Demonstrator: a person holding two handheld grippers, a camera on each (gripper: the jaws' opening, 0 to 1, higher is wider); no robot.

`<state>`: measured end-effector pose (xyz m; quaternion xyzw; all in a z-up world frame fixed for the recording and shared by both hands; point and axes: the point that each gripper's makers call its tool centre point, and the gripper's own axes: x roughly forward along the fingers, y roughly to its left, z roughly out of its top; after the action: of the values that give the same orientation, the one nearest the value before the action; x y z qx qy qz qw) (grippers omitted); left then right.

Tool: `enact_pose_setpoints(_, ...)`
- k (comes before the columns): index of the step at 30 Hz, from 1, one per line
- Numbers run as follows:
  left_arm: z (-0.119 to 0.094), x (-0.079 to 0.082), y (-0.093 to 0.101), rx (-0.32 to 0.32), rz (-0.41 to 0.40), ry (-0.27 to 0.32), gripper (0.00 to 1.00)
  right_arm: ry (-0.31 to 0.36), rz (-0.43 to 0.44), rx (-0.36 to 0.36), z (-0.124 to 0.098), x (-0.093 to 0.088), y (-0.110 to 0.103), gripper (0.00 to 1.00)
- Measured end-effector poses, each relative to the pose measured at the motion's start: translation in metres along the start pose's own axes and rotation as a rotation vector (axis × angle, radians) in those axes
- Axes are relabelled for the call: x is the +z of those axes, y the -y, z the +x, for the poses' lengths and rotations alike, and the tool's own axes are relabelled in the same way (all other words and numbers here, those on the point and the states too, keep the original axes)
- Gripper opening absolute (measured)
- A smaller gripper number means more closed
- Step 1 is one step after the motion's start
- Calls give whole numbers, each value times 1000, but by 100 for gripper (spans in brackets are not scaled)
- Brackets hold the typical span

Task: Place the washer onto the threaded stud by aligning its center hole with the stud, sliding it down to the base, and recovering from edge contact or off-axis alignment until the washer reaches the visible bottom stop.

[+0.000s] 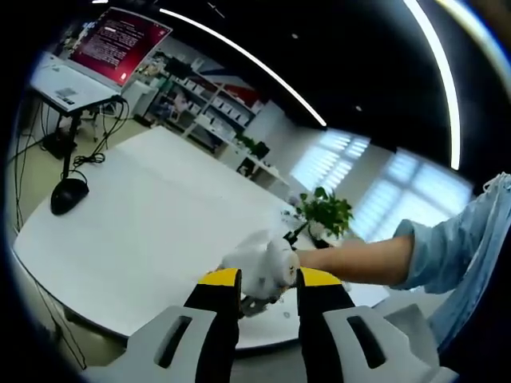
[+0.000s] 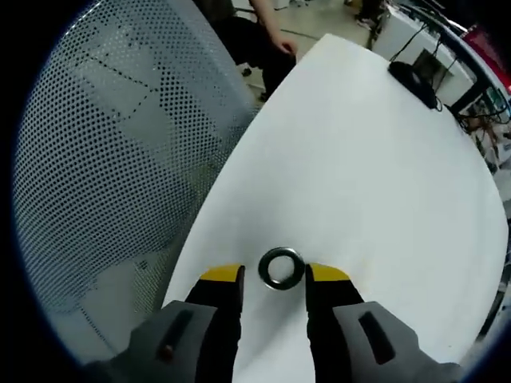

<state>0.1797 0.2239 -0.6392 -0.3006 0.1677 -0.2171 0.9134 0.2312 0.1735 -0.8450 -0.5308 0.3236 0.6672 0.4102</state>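
A dark metal washer (image 2: 265, 270) lies flat on the white table (image 2: 359, 159) near its edge. My right gripper (image 2: 274, 276) is open, and its yellow-tipped fingers (image 2: 222, 276) stand on either side of the washer with small gaps. In the left gripper view my left gripper (image 1: 269, 279) is open with nothing held. Beyond its jaws a white-gloved hand (image 1: 259, 265) on a forearm in a light blue sleeve (image 1: 455, 247) hovers over the table's near edge (image 1: 144, 319).
A grey mesh chair back (image 2: 104, 159) stands close on the left of the right gripper view. A black mouse (image 1: 69, 194) sits on the table's far side, also seen as mouse (image 2: 411, 76). A potted plant (image 1: 326, 211), a monitor (image 1: 120, 44) and shelves stand behind.
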Motion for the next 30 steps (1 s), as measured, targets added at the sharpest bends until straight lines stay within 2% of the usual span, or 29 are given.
enact_pose_setpoints(3, 0, 0, 0, -1, 0, 1, 26, 18, 0, 0, 1, -1, 2, 25)
enact_pose_setpoints(10, 0, 1, 0, 1, -5, 11, 26, 44, 27, -11, 0, 1, 1, 23)
enact_pose_setpoints(16, -1, 1, -1, 4, -7, 15, 26, 26, 39, -48, -4, 0, 2, 22)
enact_pose_setpoints(19, 0, 1, -1, 4, -7, 14, 26, 61, 71, -52, -15, 5, 3, 22)
enact_pose_setpoints(30, 0, 1, -1, 7, -9, 16, 26, 89, 92, -71, -54, 3, 12, 22)
